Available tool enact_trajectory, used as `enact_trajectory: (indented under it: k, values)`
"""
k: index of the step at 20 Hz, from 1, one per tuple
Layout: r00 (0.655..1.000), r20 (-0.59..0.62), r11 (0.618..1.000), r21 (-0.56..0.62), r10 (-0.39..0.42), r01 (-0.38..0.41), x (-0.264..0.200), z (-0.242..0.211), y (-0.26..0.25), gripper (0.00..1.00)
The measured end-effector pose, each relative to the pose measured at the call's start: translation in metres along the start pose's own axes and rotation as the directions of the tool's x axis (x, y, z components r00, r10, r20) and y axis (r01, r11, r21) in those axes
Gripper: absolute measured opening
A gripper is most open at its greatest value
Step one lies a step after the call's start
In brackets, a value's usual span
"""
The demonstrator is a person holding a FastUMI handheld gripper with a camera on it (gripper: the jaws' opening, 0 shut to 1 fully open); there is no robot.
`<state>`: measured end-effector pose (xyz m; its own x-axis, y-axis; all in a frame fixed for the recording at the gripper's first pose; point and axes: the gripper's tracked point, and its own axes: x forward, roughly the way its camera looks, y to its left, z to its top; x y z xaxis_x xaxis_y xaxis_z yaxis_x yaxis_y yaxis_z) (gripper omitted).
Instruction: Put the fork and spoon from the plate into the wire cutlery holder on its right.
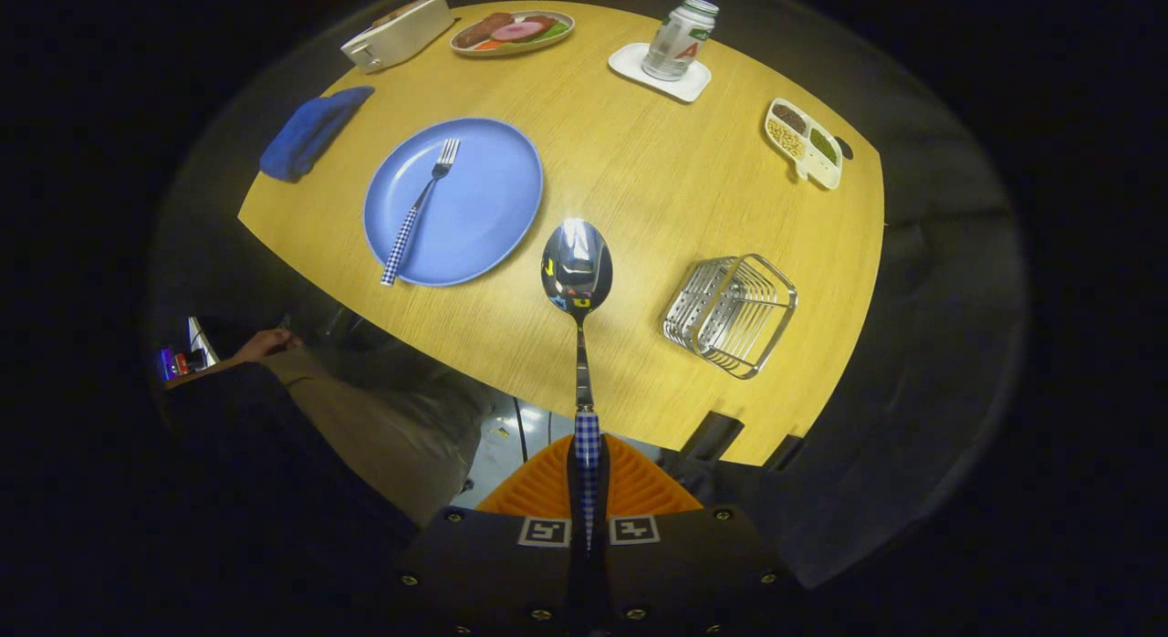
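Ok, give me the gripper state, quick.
Gripper: shut on the spoon, clamped at its checked handle, bowl pointing ahead over the table.

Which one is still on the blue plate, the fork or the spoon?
The fork lies on the blue plate. The spoon is off it, its checked handle clamped between the fingers of the gripper, bowl pointing ahead over the table.

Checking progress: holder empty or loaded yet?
Empty: bare wires in the holder. Spoon is held in the gripper, fingers shut on its handle; fork lies on the plate.
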<state>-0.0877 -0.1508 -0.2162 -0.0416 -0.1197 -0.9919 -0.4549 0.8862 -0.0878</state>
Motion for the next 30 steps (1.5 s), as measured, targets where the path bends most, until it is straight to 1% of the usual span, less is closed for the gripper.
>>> enact_trajectory:
  k: [1,2,5,7,11,12,14,15,18,20,23,24,26,27,28,29,30]
  values:
    - [0.998,0.005,0.998,0.000,-0.055,0.055,-0.001,-0.002,-0.017,0.01]
    - [0.997,0.004,0.997,0.000,-0.082,0.082,-0.003,-0.005,-0.028,0.01]
    - [0.994,-0.054,0.995,0.023,-0.098,0.100,-0.002,-0.023,-0.048,0.01]
    - [0.988,-0.102,0.993,0.011,-0.115,0.117,0.001,-0.031,-0.066,0.01]
    - [0.973,-0.191,0.990,0.040,-0.128,0.138,0.017,-0.034,-0.095,0.01]
    - [0.973,-0.200,0.990,0.047,-0.120,0.131,0.021,-0.029,-0.098,0.01]
    - [0.973,-0.221,0.993,0.079,-0.069,0.088,0.034,-0.021,-0.097,0.01]
    - [0.967,-0.247,0.993,0.088,-0.058,0.082,0.041,-0.021,-0.100,0.01]
    - [0.954,-0.296,0.993,0.083,-0.051,0.080,0.058,-0.008,-0.106,0.01]
    - [0.946,-0.324,0.994,0.093,-0.028,0.061,0.069,-0.003,-0.104,0.01]
    - [0.925,-0.379,0.997,0.076,-0.001,0.032,0.075,0.003,-0.100,0.02]
    - [0.922,-0.387,0.997,0.074,0.000,0.031,0.077,0.008,-0.100,0.02]
    - [0.915,-0.401,0.997,0.046,-0.035,0.058,0.082,0.017,-0.106,0.02]
    - [0.914,-0.404,0.998,0.028,-0.038,0.054,0.085,0.019,-0.108,0.02]
    - [0.910,-0.414,0.998,0.040,-0.019,0.039,0.085,0.023,-0.107,0.02]
    - [0.907,-0.422,0.998,0.057,-0.004,0.031,0.087,0.023,-0.105,0.07]
    - [0.902,-0.432,0.998,0.063,-0.001,0.031,0.086,0.024,-0.106,0.07]
